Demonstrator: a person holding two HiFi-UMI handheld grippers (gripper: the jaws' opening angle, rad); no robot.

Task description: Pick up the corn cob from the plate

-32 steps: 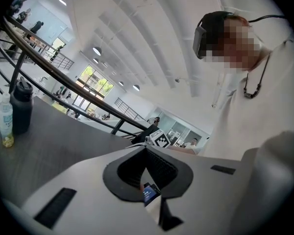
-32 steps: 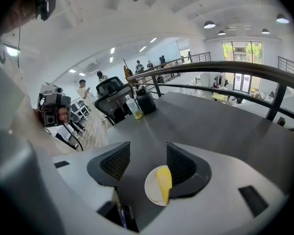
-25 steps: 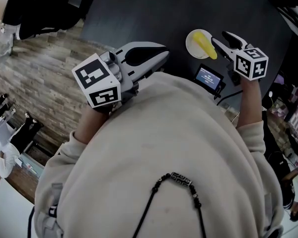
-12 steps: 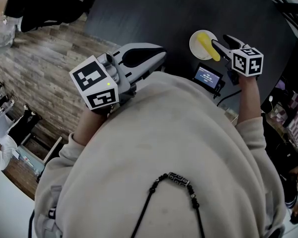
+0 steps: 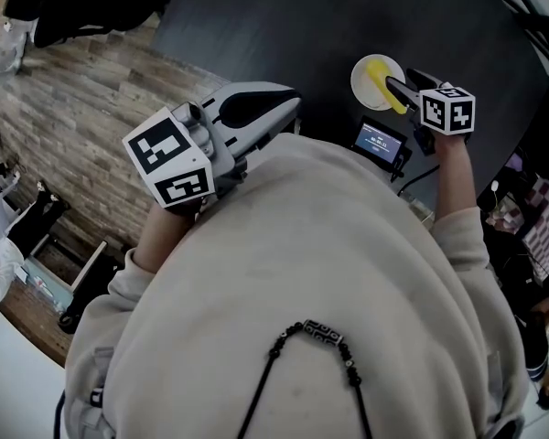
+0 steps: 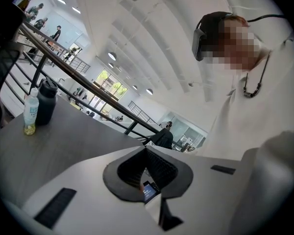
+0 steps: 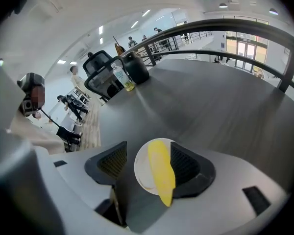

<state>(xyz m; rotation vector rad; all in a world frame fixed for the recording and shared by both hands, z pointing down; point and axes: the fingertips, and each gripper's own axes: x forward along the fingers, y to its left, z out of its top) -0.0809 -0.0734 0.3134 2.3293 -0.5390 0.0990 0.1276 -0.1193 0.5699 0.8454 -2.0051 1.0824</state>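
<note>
Over the last second I had brought my right gripper (image 5: 395, 88) down toward the plate (image 5: 360, 69), and its jaws had just been opening wider. In the right gripper view they stood well apart with the plate (image 7: 141, 175) framed between them, gripping nothing yet. The corn cob (image 7: 160, 173) still lay across the plate, one end overhanging its near rim. It sat closer to the pad on that view's right, and I could not tell whether that pad touched it. From the head view the cob (image 5: 380, 79) lay just beyond my jaw tips, so I judged the approach nearly finished, with only the last bit of lowering and the squeeze left. My left gripper (image 5: 279, 106) had scarcely shifted. It hung well away from the plate against my chest, jaws together on nothing, as the left gripper view (image 6: 147, 168) showed. By my count there were one plate, one corn cob and two grippers. One small lit screen (image 5: 380, 142) lay just on my side of the plate. One clear bottle (image 7: 120, 77) and one dark flask (image 7: 135, 67) stood far beyond it.
</note>
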